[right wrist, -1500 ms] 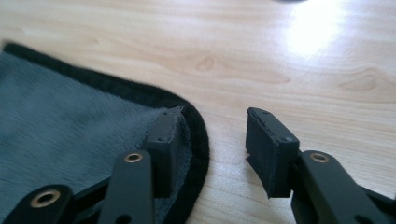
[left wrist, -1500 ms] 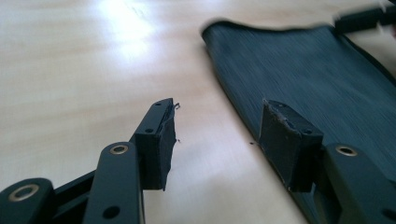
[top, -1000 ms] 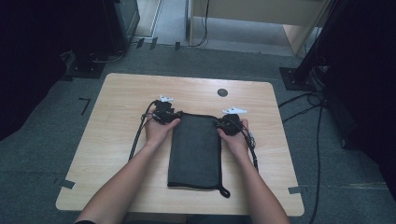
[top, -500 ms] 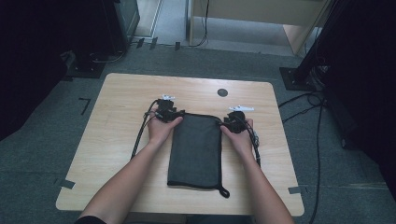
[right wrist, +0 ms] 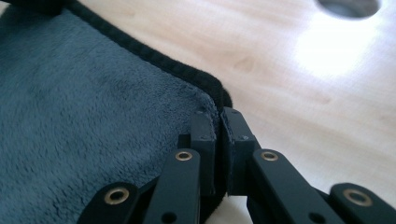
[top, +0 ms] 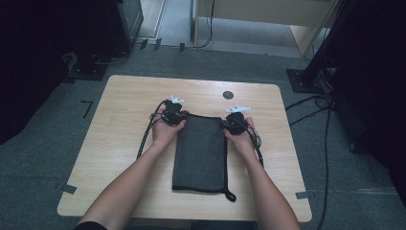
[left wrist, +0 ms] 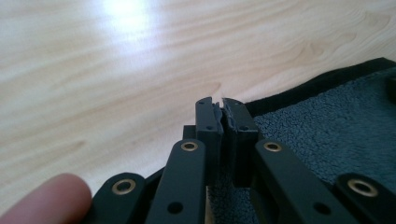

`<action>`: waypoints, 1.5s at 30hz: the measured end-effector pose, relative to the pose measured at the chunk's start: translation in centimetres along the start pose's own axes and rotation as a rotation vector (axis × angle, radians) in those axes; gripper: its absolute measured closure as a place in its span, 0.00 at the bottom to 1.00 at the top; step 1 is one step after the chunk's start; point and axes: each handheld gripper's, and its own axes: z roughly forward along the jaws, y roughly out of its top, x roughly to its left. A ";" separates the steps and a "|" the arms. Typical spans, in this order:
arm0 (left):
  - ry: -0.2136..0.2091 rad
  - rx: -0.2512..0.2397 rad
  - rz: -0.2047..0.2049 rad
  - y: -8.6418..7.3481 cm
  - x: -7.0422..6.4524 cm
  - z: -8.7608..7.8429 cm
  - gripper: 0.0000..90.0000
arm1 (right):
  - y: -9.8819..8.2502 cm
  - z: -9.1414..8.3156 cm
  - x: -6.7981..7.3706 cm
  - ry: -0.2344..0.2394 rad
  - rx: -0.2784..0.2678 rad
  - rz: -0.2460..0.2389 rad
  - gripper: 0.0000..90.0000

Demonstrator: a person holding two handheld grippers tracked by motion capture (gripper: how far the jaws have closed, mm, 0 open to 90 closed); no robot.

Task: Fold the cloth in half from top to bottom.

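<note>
A dark grey towel [top: 200, 153] lies folded lengthwise on the wooden table [top: 124, 100], with a small loop [top: 231, 195] at its near right corner. My left gripper [top: 177, 115] is at its far left corner. In the left gripper view its jaws [left wrist: 222, 106] have just been closing and stand shut, with a thin fold of towel [left wrist: 327, 126] between them. My right gripper [top: 233, 123] is at the far right corner. Its jaws [right wrist: 219, 116] have just been closing too and pinch the towel's [right wrist: 93, 116] black hemmed edge.
A round dark hole [top: 228, 95] is set in the table beyond the towel, also seen as the hole [right wrist: 348, 7] in the right gripper view. Black cables [top: 145, 136] trail from both grippers along the forearms. Grey carpet and dark stands surround the table.
</note>
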 end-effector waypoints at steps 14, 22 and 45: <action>-0.084 -0.269 0.046 2.9 -0.5 -9.1 0.96 | 3.4 -7.3 1.5 0.027 -0.301 -0.053 0.94; -0.155 -0.318 0.129 -3.3 -3.3 -13.2 0.96 | -2.5 -11.9 4.6 0.089 -0.311 -0.136 0.94; -0.278 -0.181 0.069 -13.8 -5.0 -14.2 0.65 | -11.4 -13.9 5.3 0.260 -0.116 -0.142 0.61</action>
